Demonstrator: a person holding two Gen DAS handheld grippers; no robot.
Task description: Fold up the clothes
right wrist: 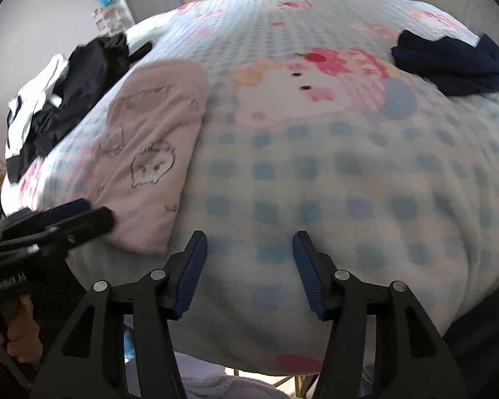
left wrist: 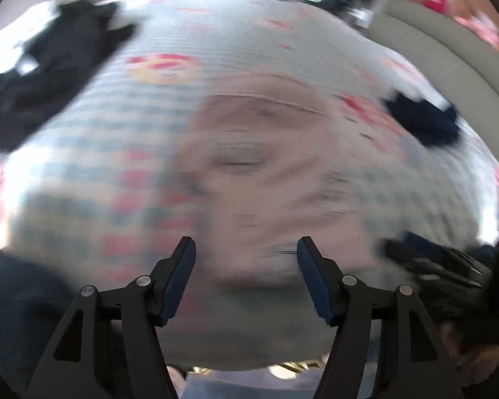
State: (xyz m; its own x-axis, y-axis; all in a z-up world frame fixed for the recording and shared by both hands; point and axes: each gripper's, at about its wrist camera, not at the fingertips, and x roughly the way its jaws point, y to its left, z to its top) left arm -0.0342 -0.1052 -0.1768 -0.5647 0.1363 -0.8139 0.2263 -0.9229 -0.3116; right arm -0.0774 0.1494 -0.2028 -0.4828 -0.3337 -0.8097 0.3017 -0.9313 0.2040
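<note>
1. In the left wrist view we see no box, basket or bin, so nothing sits inside anything. All the clothes lie right on the bed (left wrist: 123, 139).
2. This view is very blurry. The left hand-held gripper (left wrist: 246, 249) has its two blue fingers wide apart, and nothing is between them.
3. Just past those fingers lies the pink garment (left wrist: 262, 153). It is soft pink with thin grey lines, but the blur hides what the lines show.
4. A dark pile of clothes (left wrist: 46, 76) lies far off on the left side of the bed. A small navy garment (left wrist: 425, 119) lies on the right side, well apart from the pink one.
5. At the right edge we see the other hand-held gripper as a dark blur.
6. In the right wrist view we again see no box or bin. The bed (right wrist: 316, 183) has a blue and white check cover with a big cartoon cat on it.
7. The right hand-held gripper (right wrist: 249, 249) has its fingers spread apart over the bare cover, holding nothing.
8. The pink garment (right wrist: 156, 139) lies flat on the left part of the bed. It looks folded into a long shape, with little cartoon animals drawn on it.
9. The left hand-held gripper (right wrist: 86, 217) is just beside the pink garment's near corner. We cannot tell from here if it touches.
10. The navy garment (right wrist: 449, 63) sits bunched up at the far right. The dark pile (right wrist: 73, 79), with some white cloth in it, lies at the far left.
</note>
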